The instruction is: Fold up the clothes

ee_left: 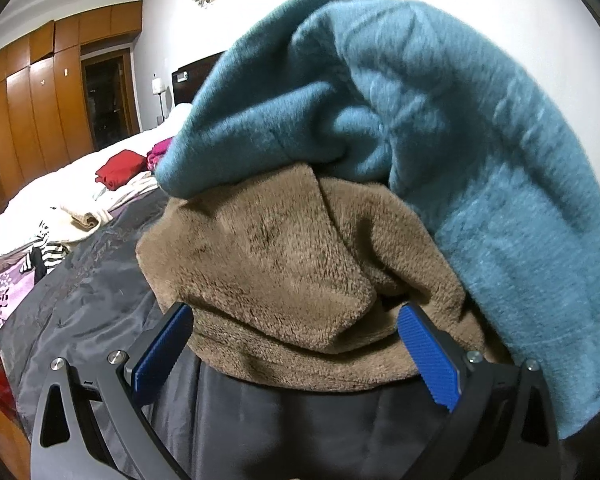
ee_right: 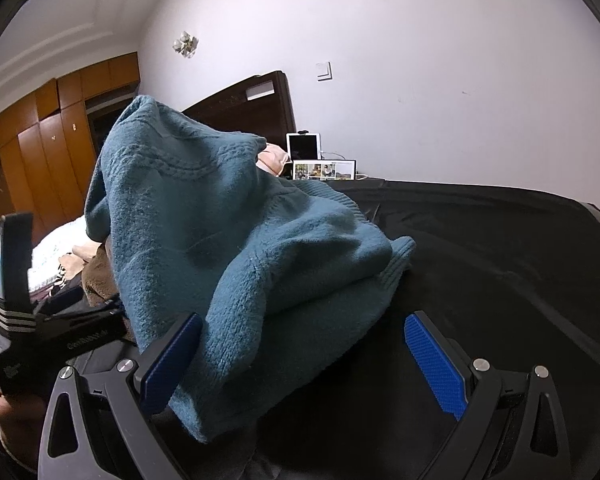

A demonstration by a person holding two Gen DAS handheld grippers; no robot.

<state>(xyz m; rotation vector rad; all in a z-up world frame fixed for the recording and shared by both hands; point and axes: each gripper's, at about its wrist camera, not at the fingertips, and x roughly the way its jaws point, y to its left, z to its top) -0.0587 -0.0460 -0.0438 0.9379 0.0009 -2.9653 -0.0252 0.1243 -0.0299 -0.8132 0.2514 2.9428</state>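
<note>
Left wrist alone shows brown fleece (ee_left: pixel 284 264) under the teal sweater (ee_left: pixel 440 120).

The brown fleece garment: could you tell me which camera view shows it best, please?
The left wrist view: the brown fleece garment fills the centre, under the teal sweater. The right wrist view shows only a brown sliver behind the sweater.

Teal sweater (ee_right: pixel 220 240) is fuzzy knit, brown garment (ee_left: pixel 284 264) plush fleece, dark bedspread (ee_left: pixel 84 300) slick, slightly shiny fabric.
</note>
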